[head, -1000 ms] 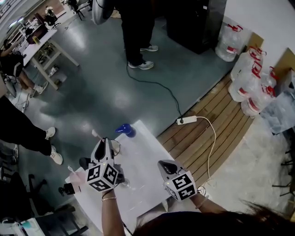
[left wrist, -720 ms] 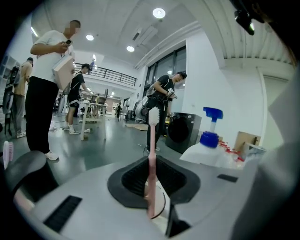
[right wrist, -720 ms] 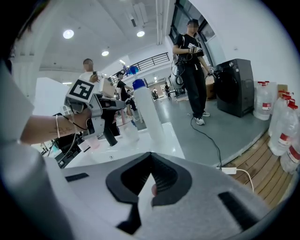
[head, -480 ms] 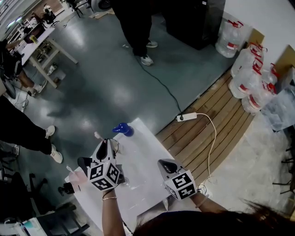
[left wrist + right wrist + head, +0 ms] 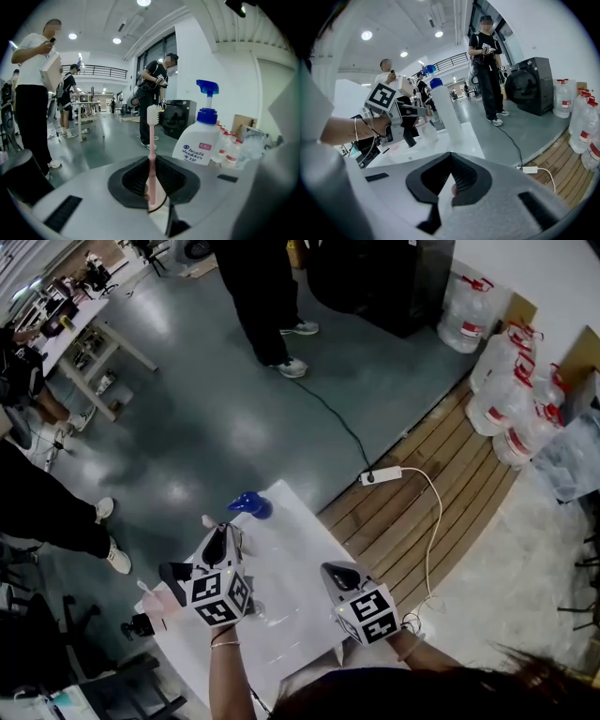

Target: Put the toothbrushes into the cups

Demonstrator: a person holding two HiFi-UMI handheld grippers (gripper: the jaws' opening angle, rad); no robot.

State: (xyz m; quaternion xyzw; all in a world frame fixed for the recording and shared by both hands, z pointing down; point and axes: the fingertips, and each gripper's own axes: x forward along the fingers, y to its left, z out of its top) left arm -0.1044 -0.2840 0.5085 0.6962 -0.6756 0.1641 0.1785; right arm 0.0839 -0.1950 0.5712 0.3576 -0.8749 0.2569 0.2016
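Pink toothbrush (image 5: 150,140) stands upright, clamped in the left tongs (image 5: 151,180), bristle head on top. Right tongs (image 5: 450,183) are closed, nothing I can make out between them, low over the near right of the white table (image 5: 295,563). Since a second ago the left tongs have slid a little right, bringing the brush head nearer the blue-capped pump bottle (image 5: 248,505); right tongs unchanged. Reads as carrying and lining up, brush not in a cup yet. Clear cup (image 5: 427,133) sits just beside the left tongs. Pinkish cup (image 5: 157,604) is at the table's left edge, seemingly with a brush in it already. Table is small: left edge close under the left tongs, bottle on the far corner, bare middle free for moving. Beyond: grey floor, power strip (image 5: 380,476), people standing well apart.
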